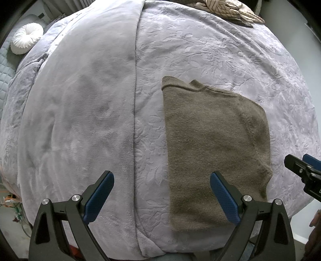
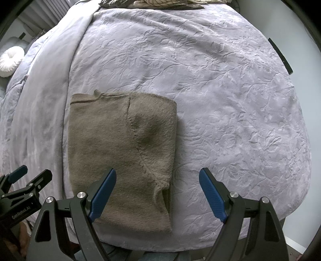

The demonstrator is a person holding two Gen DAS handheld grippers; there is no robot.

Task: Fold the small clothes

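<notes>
On the bed (image 2: 220,90), toward the near edge, sits the sweater (image 2: 120,150), a brownish-olive knit that's already been folded into a tall rectangle, collar end at 12 o'clock and hem end at 6, lying flat on the embossed lavender blanket (image 1: 200,50). Both grippers hang above it pointing almost straight down, neither touching anything as far as I can see. The left gripper (image 1: 162,197) has its blue pads spread wide with nothing between them, and it sits over the sweater's left edge near the 6 o'clock end; the right gripper (image 2: 157,195) is just as wide, straddling the right edge down by the same end, where a sleeve cuff or loose flap curls up a bit. My guess on handling: this thing is soft, light and floppy, kind of fuzzy so it won't slip out of the pads, but it'll sag and the layers will slide apart if you only grab the top one. I'd say the sensible hold is the two near corners at 6 o'clock, pinching through all the layers, then carry them up toward 12 to halve it. That curled bit on the right edge looks like the spot that'll come undone, so I'd grab with that included. The plush blanket might drag on the knit too. More clothes (image 1: 230,10) are piled way off at 12 o'clock, and there's a white round cushion (image 1: 26,38) at about 10.
</notes>
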